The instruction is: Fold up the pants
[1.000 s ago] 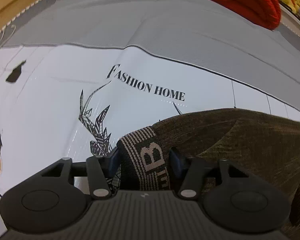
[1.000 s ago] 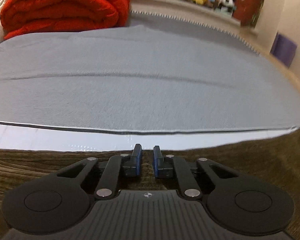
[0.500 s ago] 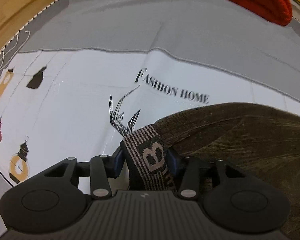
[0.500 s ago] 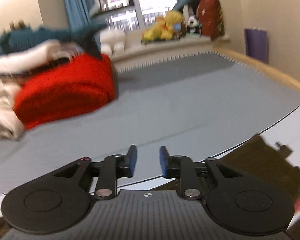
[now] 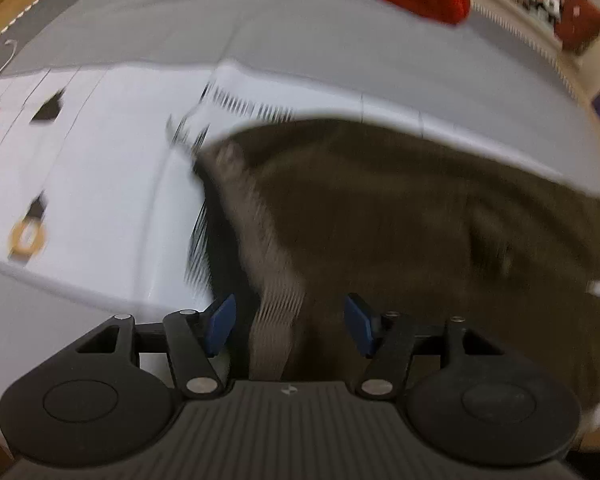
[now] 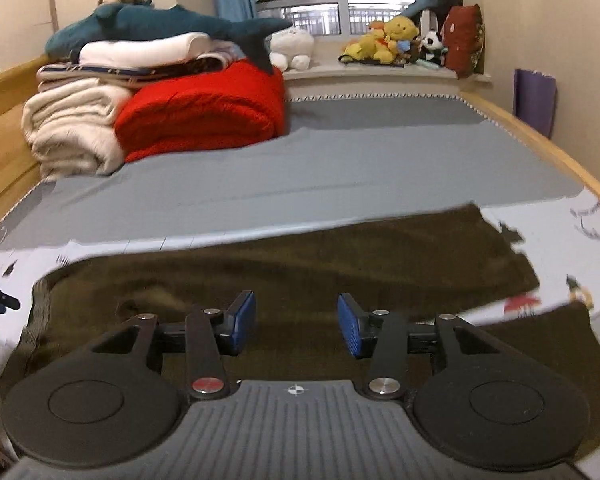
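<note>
Fingers: left gripper (image 5: pixel 286 322) released waistband (image 5: pixel 274 312) | right gripper (image 6: pixel 296 322) opening, empty

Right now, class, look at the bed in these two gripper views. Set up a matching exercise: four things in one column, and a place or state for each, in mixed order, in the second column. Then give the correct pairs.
Things
1. brown pants
2. red blanket
3. blue shark plush
4. right gripper

Places or states
A. on top of the stack of folded bedding
B. spread flat on the white printed sheet
C. jaws apart, nothing between them
D. folded, beside the cream blanket

Pairs: 1-B, 2-D, 3-A, 4-C
</note>
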### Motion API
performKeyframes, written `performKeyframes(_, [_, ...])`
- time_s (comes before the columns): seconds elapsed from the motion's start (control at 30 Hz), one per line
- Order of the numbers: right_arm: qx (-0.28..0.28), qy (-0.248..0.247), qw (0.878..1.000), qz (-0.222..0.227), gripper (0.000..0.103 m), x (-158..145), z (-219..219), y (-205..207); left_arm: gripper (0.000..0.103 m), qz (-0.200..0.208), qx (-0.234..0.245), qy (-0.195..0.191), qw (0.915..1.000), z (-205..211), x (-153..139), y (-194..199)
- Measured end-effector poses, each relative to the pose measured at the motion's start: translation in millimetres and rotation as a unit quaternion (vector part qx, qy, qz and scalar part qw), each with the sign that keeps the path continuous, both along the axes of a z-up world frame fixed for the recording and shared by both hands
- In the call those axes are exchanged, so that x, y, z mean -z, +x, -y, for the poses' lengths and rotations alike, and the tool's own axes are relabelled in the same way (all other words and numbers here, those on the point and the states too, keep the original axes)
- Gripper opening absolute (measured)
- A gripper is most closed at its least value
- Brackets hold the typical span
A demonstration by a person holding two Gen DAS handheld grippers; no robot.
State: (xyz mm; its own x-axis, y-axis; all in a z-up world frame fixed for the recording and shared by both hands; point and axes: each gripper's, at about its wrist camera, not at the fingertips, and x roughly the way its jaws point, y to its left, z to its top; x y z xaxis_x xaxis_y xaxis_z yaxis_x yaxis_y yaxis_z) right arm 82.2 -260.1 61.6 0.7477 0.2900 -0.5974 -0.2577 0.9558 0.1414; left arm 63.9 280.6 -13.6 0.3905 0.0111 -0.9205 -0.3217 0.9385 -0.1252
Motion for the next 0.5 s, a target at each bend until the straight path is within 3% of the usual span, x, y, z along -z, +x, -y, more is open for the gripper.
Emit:
performKeyframes(0.1, [0.015,0.009,1.000,-0.015,0.048,14,5,-7,0.071,-0.013,-0.006,0.015,0.9998,-1,18,-34])
performKeyframes(0.2, [0.022,-0.008,1.000,-0.011,0.048,26,5,-8,0.066,-0.069,-0.025,-0.018,0.9972,-12,52,-48])
performKeyframes(0.3, [0.030,-0.030,0.999,-0.009,0.048,36,3,-1,0.067,-0.036,-0.063,-0.044,0.9964,-25,52,-49])
performKeyframes(0.4, [0.041,-0.027,0.998,-0.025,0.048,47,6,7,0.068,-0.036,-0.048,-0.056,0.9966,-21,54,-45])
performKeyframes(0.5, [0.050,-0.029,0.997,-0.044,0.048,55,11,13,0.069,-0.050,-0.008,-0.040,0.9980,-5,61,-40])
